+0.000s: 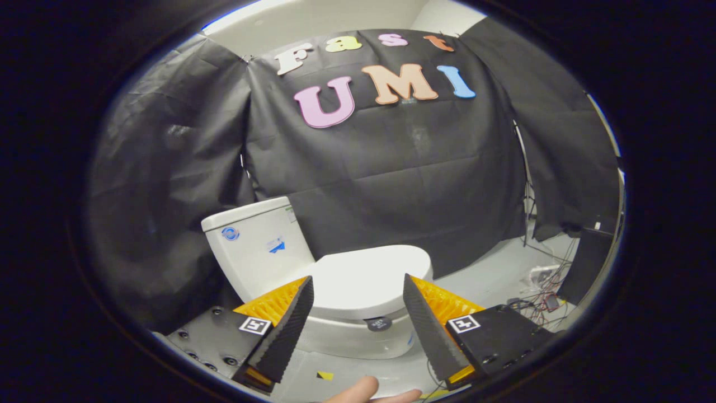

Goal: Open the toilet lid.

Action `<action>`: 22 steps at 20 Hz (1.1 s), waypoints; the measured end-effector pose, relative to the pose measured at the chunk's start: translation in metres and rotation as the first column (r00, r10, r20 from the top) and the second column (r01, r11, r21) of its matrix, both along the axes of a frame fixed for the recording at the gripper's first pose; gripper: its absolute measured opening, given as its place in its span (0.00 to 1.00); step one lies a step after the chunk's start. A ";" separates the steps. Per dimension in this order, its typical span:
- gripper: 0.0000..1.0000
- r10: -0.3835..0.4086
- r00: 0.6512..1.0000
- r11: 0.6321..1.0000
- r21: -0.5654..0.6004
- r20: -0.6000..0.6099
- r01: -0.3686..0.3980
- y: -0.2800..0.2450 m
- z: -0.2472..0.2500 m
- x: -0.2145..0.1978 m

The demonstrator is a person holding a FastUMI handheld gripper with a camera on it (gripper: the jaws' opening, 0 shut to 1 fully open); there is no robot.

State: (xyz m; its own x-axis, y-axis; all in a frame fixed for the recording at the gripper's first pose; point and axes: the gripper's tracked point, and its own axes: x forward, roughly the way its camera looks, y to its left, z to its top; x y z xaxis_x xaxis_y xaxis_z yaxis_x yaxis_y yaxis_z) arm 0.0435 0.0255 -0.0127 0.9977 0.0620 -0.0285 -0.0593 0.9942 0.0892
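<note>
A white toilet stands on a pale floor in a booth hung with black cloth. Furthest left is the toilet's tank, a tall white box with its top on and two small blue stickers on the side that faces this way. The tank stands against the cloth, behind the rest of the toilet.

Next comes the left finger of the gripper, a black ribbed wedge backed by orange plastic, with a small black-and-white square marker on the grey body beside it.

Between the two fingers, and a little beyond their tips, lies the toilet lid. It is smooth, white and rounded, and it is down flat over the bowl, so the toilet is closed. A small dark round button or pad sits on the front of the bowl, just under the lid's edge.

The jaws are wide open, holding nothing; neither finger touches the lid. The right finger matches the left, black ribbed pad on orange, with its own square marker.

Below the fingers, a fingertip of the person's hand shows, and a small yellow scrap lies on the floor near it.

To the right, well apart from the toilet, a tangle of cables lies on the floor beside a dark box.
</note>
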 end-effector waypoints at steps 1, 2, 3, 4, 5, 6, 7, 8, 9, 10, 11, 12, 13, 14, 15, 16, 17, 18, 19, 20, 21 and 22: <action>0.99 0.005 1.000 1.000 0.025 -0.014 -0.005 0.002 -0.008 0.005; 0.99 0.011 0.999 0.999 0.051 -0.030 -0.009 0.002 -0.018 0.011; 0.99 0.014 0.999 0.997 0.078 -0.049 -0.011 0.002 -0.027 0.015; 0.99 0.010 0.997 0.994 0.105 -0.071 -0.003 0.001 -0.037 0.020; 0.97 0.011 0.996 0.991 0.131 -0.087 0.001 -0.001 -0.047 0.024; 0.98 0.021 0.995 0.987 0.161 -0.097 -0.005 -0.001 -0.054 0.027; 0.98 0.027 0.994 0.982 0.190 -0.104 -0.007 -0.001 -0.061 0.031; 0.97 0.038 0.994 0.975 0.222 -0.106 -0.013 0.000 -0.066 0.034; 0.97 0.042 0.994 0.967 0.255 -0.105 -0.014 -0.001 -0.070 0.037; 0.97 0.038 0.994 0.958 0.288 -0.103 -0.007 -0.003 -0.075 0.040; 0.97 0.028 0.994 0.946 0.323 -0.102 0.007 -0.008 -0.079 0.043; 0.97 0.009 0.995 0.939 0.342 -0.099 0.026 -0.013 -0.082 0.044; 0.97 -0.008 0.996 0.933 0.357 -0.088 0.039 -0.019 -0.084 0.045; 0.97 -0.012 0.997 0.925 0.378 -0.076 0.040 -0.021 -0.086 0.046; 0.97 -0.012 0.998 0.911 0.411 -0.063 0.037 -0.024 -0.087 0.047; 0.97 -0.019 0.999 0.892 0.450 -0.050 0.039 -0.028 -0.087 0.049; 0.97 -0.026 0.999 0.870 0.491 -0.043 0.044 -0.031 -0.090 0.051; 0.98 -0.031 0.999 0.850 0.524 -0.044 0.050 -0.032 -0.095 0.053; 0.98 -0.035 0.998 0.836 0.546 -0.058 0.062 -0.034 -0.102 0.055; 0.98 -0.044 0.996 0.828 0.555 -0.084 0.083 -0.035 -0.114 0.057; 0.98 -0.040 0.994 0.823 0.560 -0.106 0.093 -0.035 -0.122 0.059; 0.98 -0.036 0.992 0.822 0.561 -0.119 0.097 -0.032 -0.128 0.060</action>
